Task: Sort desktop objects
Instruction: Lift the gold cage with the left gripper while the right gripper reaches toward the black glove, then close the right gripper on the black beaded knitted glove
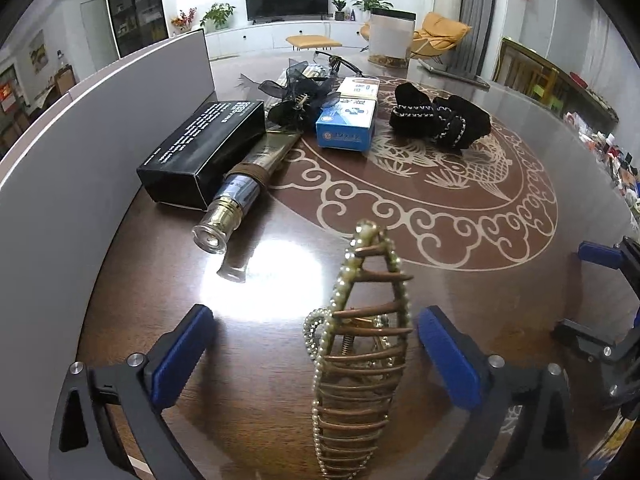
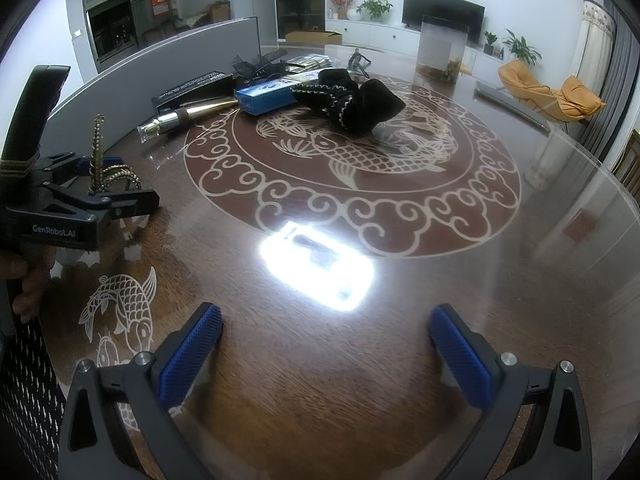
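A gold hair claw point(image 1: 360, 360) trimmed with pearls stands on the table between the fingers of my left gripper point(image 1: 316, 320). That gripper is open, and both blue pads are clear of the claw. In the right wrist view the hair claw point(image 2: 98, 148) rises upright out of the left gripper point(image 2: 104, 184) at the far left. My right gripper point(image 2: 326, 316) is open over bare tabletop with nothing between its fingers. Further back lie a black box point(image 1: 204, 152), a gold tube point(image 1: 240, 192), a blue box point(image 1: 346, 120), a black bow point(image 1: 296, 100) and a black scrunchie point(image 1: 440, 120).
A grey partition point(image 1: 100, 140) curves along the table's left side behind the black box. The dark wooden table point(image 2: 280, 360) has a glossy top with a fish pattern and a bright lamp reflection. A clear container point(image 2: 440, 52) and a small figure point(image 2: 358, 60) stand at the back.
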Available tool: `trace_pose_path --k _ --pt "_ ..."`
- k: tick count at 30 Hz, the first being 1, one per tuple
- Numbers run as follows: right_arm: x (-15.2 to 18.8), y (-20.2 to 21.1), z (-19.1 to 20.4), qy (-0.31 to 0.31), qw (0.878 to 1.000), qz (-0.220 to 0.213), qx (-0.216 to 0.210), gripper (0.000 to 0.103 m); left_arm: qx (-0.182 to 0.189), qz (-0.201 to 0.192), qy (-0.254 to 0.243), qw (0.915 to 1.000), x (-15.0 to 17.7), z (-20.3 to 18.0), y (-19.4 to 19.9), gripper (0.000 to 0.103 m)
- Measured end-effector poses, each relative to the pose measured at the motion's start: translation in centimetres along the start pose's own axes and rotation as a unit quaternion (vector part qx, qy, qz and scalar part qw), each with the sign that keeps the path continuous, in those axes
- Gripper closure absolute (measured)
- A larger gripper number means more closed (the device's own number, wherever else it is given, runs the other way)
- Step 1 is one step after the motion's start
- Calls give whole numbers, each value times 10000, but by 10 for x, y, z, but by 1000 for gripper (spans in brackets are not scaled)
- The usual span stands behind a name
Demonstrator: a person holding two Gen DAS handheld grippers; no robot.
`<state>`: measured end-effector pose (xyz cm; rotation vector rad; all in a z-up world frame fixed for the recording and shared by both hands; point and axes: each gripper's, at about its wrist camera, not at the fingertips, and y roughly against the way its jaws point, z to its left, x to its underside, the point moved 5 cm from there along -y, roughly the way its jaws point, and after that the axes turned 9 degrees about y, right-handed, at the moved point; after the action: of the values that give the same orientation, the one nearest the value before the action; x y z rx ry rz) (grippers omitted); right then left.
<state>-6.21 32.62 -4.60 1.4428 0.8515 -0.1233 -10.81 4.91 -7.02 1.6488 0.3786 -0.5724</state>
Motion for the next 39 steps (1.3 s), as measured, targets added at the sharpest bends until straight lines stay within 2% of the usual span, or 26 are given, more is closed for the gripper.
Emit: trace_pose_path --k 22,26,30,32,36,39 --pt "-2 0 0 59 10000 2 -28 0 18 8 -12 10000 0 0 0 0" --pt "-32 -7 -22 234 9991 -78 344 0 -2 -4 23 10000 0 1 1 0" --pt "-91 -21 -56 -61 9990 -373 245 0 -1 -5 21 10000 0 2 1 0" --pt "-122 -36 -59 87 9991 -419 31 0 0 -4 20 10000 0 2 1 0" --pt "-162 -85 -39 1039 9946 -6 -66 0 0 -5 20 10000 0 2 1 0" --pt "-174 -110 -33 1185 9926 184 -216 1 0 -5 20 10000 0 2 0 0"
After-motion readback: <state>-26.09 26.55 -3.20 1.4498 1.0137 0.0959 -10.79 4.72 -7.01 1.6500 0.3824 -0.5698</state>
